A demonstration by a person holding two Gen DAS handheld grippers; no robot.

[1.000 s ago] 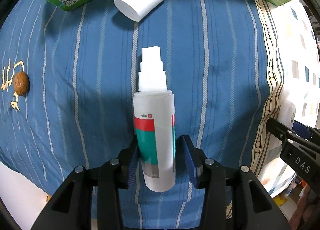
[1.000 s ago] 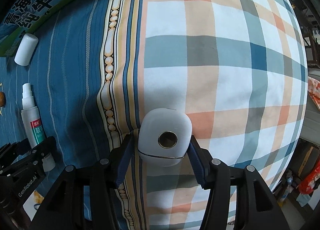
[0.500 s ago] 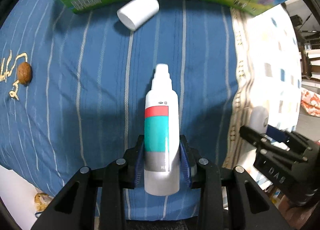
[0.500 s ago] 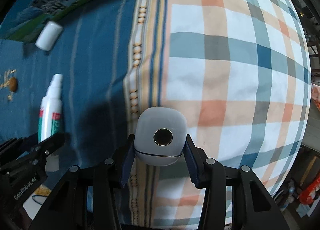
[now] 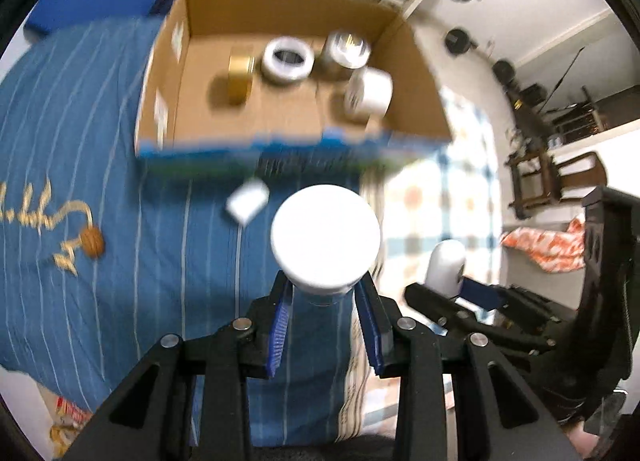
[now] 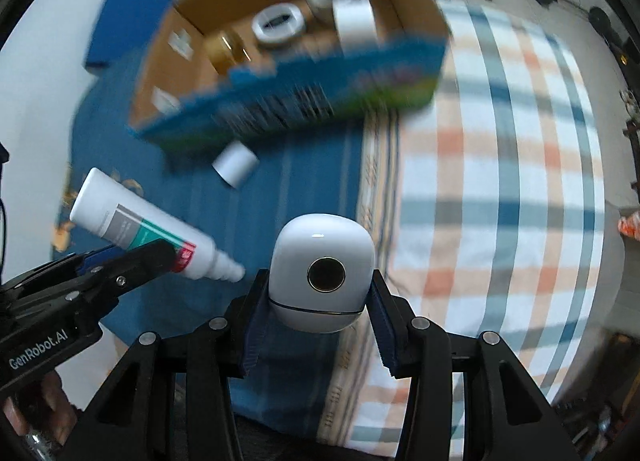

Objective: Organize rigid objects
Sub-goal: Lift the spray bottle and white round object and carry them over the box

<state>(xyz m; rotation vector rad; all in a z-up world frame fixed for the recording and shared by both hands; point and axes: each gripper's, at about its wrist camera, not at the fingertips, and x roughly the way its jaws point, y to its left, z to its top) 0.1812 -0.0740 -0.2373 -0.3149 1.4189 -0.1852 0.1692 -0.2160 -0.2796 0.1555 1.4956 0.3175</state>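
My left gripper [image 5: 325,303] is shut on a white spray bottle [image 5: 325,241] with a red, teal and grey label, lifted and tipped so its round base faces the left wrist camera. In the right wrist view the bottle [image 6: 136,227] points its nozzle down to the right. My right gripper [image 6: 318,311] is shut on a white rounded device [image 6: 322,271] with a dark round lens, held above the bed. It also shows in the left wrist view [image 5: 446,267]. The bottle's white cap [image 5: 247,205] lies on the blue sheet, also visible in the right wrist view [image 6: 235,163].
An open cardboard box [image 5: 416,73] stands ahead, holding a gold tape roll [image 5: 240,79], a white tape roll [image 5: 288,60], a tin [image 5: 347,49] and a white roll [image 5: 370,95]. A walnut [image 5: 92,243] lies on the blue striped sheet [image 5: 120,181]. Plaid bedding [image 6: 500,181] lies to the right.
Both grippers have lifted off the bed with their objects and tilted up, bringing the box into view. The spray bottle has swung round so its base faces the camera.
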